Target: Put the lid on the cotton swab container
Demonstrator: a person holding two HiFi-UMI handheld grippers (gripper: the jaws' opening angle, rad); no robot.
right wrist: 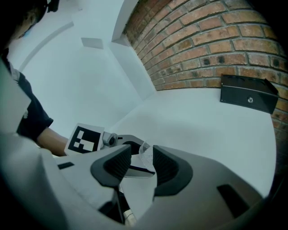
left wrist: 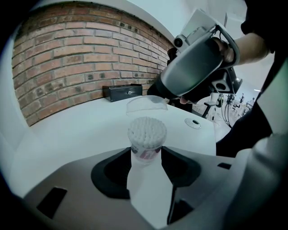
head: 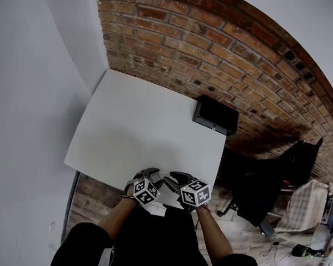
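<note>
My left gripper [left wrist: 146,157] is shut on the cotton swab container [left wrist: 146,137], a small upright tub packed with white swabs and with no lid on it. The clear plastic lid [left wrist: 145,104] hangs in the air just beyond and above the tub, at the tips of my right gripper [left wrist: 163,98]. In the right gripper view the lid [right wrist: 143,158] sits between the ribbed pads, and my right gripper [right wrist: 141,158] is shut on it. In the head view both grippers, left [head: 148,175] and right [head: 173,178], meet at the near edge of the white table [head: 132,120].
A black box [head: 216,116] stands at the table's far right against the brick wall [head: 218,49]. A round cable hole [left wrist: 194,122] lies in the tabletop. White walls close off the left side. Chairs and clutter stand on the floor to the right.
</note>
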